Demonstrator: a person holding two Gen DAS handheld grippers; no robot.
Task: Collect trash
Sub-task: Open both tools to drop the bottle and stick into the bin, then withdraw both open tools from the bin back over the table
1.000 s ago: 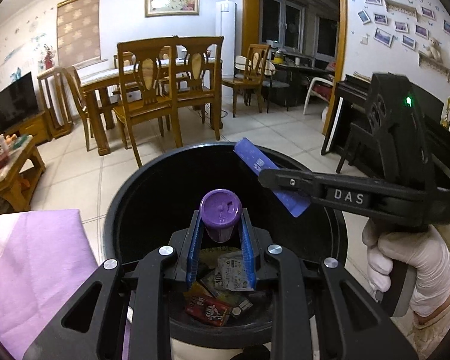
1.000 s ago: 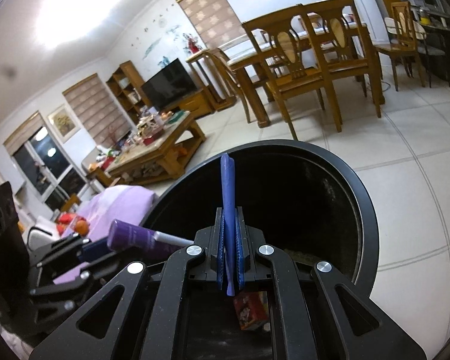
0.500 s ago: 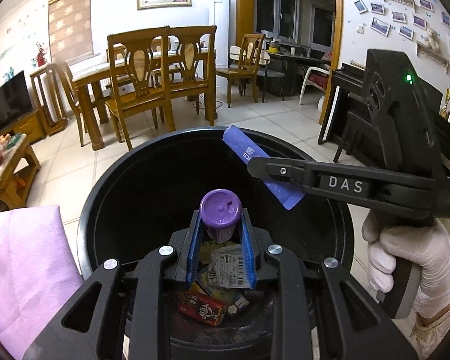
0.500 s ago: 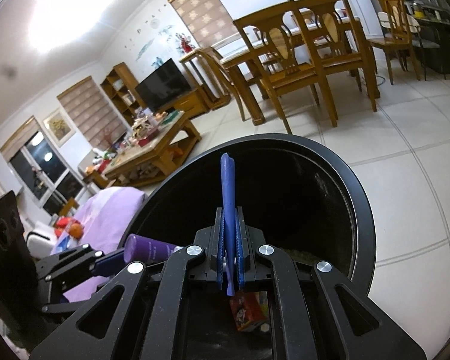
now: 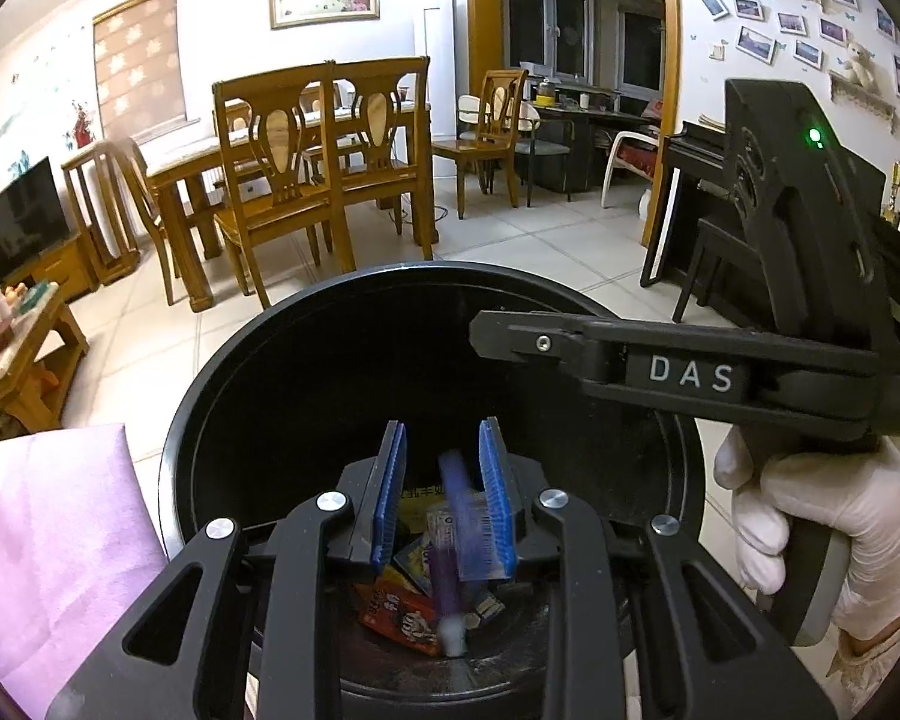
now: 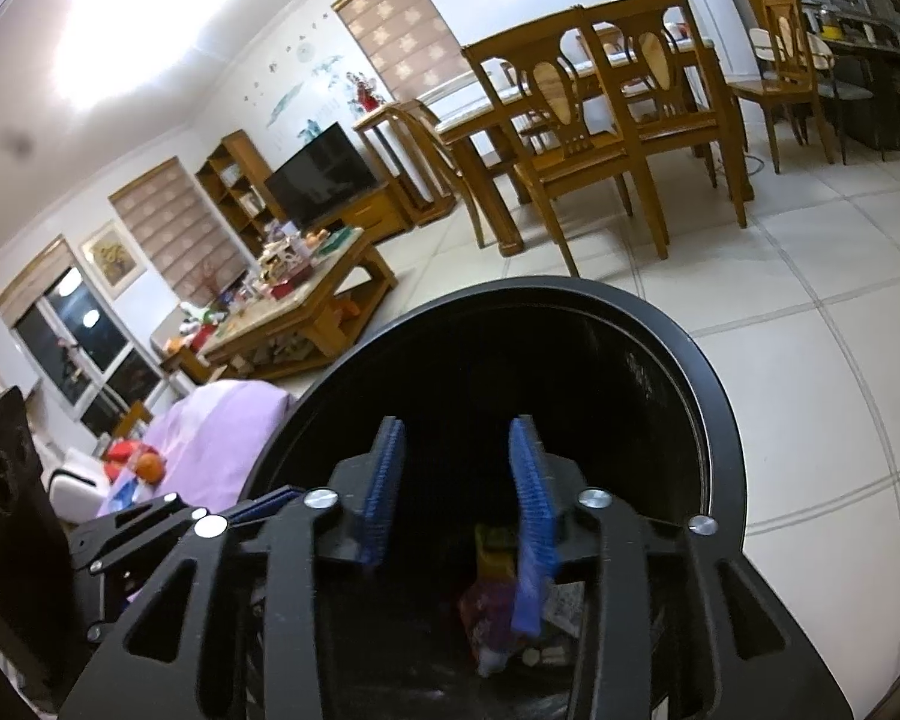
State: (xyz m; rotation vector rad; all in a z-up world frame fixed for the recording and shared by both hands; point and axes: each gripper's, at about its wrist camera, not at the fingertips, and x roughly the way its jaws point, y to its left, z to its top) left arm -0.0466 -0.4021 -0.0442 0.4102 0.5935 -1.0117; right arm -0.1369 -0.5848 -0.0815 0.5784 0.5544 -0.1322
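A round black bin (image 5: 222,396) (image 6: 714,420) stands on the tiled floor under both grippers. My left gripper (image 5: 441,438) hangs over its mouth, jaws opening. A purple capped tube (image 5: 450,546) is a blur between the blue pads and touches neither as it drops. My right gripper (image 6: 456,426) (image 5: 486,333) is held in a white-gloved hand (image 5: 810,528) and reaches over the bin from the right, jaws also opening. A flat blue piece (image 6: 528,594) falls blurred below its right pad. Wrappers, one of them red (image 5: 396,612), lie on the bin's bottom.
A purple cloth (image 5: 48,540) lies left of the bin. A cluttered wooden coffee table (image 6: 294,300) stands beyond it. Wooden dining chairs (image 5: 306,180) and a table stand behind the bin. A dark piano (image 5: 690,228) lines the right wall.
Both grippers were shut, the left on the purple tube and the right on the blue piece. Both have opened, and the two items are dropping into the bin.
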